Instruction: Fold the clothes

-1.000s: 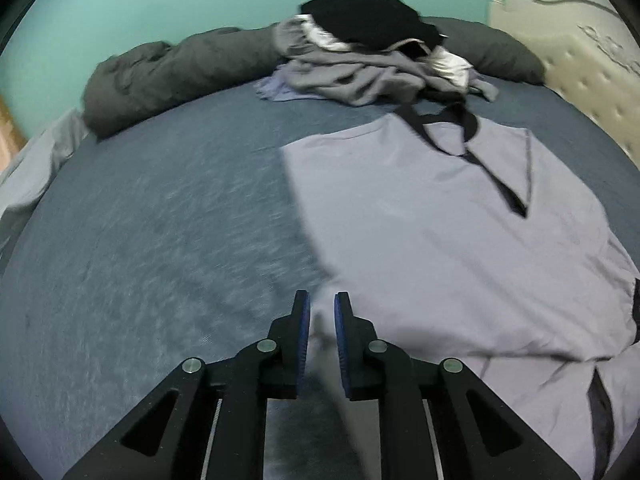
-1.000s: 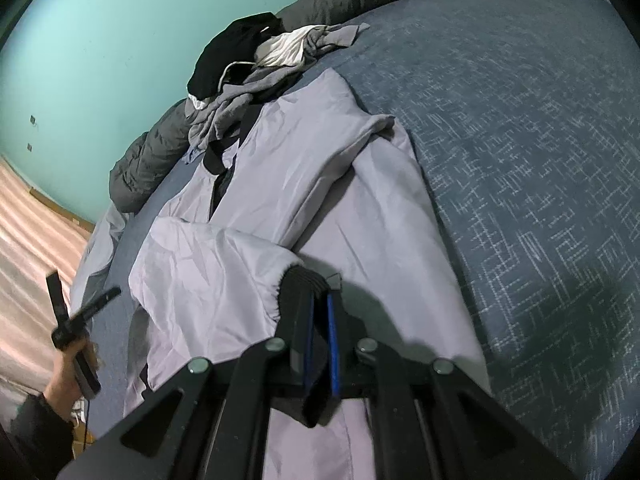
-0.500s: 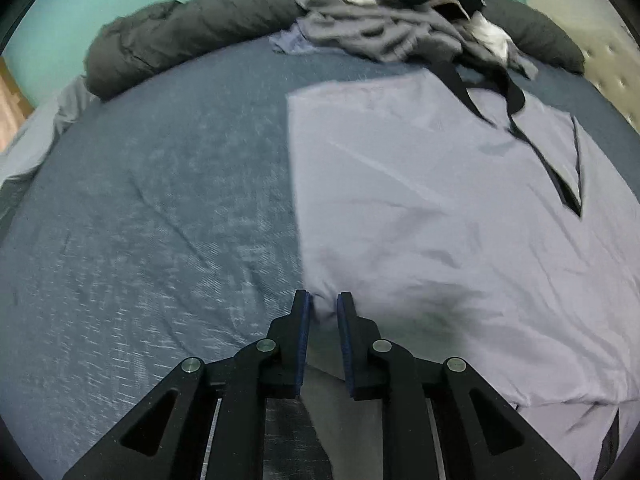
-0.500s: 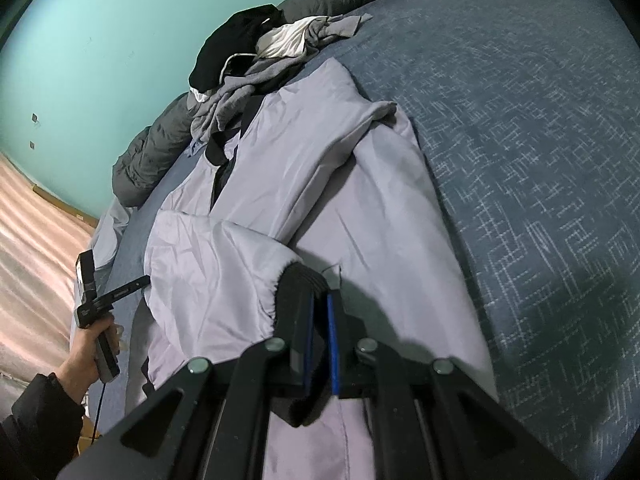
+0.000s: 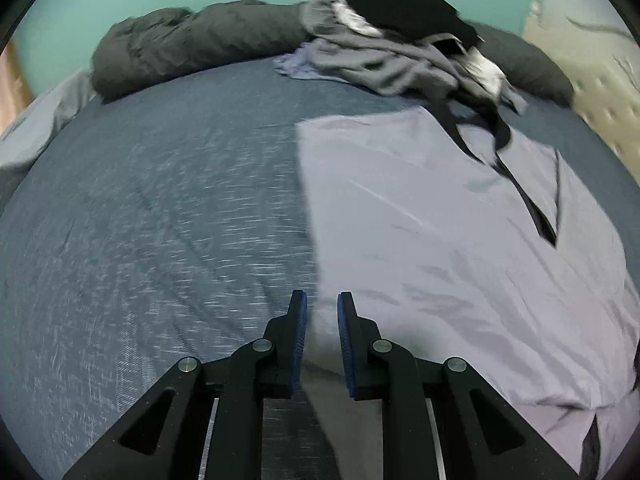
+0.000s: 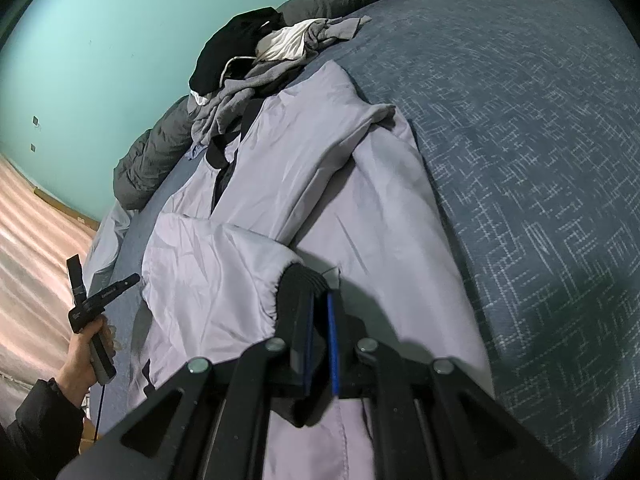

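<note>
Beside jacket (image 5: 460,240) edge, bare bedspread (image 5: 160,220)

Jacket (image 5: 440,240) hem cut off at frame bottom; clothes pile (image 5: 400,52) blurred, items indistinguishable.

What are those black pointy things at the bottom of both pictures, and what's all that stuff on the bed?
They are grabbing tools that a person holds, one in each hand, each with a camera looking along its two fingers. One picture comes from the left gripper, whose fingers stand a little apart at the side edge of the lilac jacket. The other comes from the right gripper, which pinches the jacket's black cuff. The jacket lies spread on a blue bed. Behind it sit a clothes pile and a grey duvet.
</note>
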`<state>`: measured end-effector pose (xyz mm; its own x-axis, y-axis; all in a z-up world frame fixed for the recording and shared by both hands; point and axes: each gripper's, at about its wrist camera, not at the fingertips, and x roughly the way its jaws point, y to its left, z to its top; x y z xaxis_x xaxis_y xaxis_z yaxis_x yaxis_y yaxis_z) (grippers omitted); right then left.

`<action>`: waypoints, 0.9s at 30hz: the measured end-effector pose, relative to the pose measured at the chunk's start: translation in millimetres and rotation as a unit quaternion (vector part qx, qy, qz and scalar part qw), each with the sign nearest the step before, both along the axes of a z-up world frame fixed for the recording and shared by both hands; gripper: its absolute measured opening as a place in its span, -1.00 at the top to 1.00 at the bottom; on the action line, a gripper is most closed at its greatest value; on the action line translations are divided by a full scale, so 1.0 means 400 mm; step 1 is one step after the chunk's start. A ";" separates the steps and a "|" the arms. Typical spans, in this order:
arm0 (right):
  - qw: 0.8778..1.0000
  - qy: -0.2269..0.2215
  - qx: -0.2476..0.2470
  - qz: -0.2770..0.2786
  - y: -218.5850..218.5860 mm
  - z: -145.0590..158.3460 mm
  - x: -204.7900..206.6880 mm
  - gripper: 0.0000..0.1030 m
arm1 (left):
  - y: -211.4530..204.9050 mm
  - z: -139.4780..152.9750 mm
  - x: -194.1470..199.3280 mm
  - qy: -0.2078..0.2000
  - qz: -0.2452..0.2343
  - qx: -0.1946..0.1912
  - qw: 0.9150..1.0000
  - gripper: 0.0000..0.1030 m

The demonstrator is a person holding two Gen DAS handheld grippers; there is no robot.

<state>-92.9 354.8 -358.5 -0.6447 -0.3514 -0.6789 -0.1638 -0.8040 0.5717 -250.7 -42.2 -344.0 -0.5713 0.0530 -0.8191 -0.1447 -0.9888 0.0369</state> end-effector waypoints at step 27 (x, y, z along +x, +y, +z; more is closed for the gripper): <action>0.999 -0.017 -0.018 -0.034 0.055 0.060 0.027 0.37 | -0.115 0.096 0.326 -0.073 0.004 0.080 0.994 0.32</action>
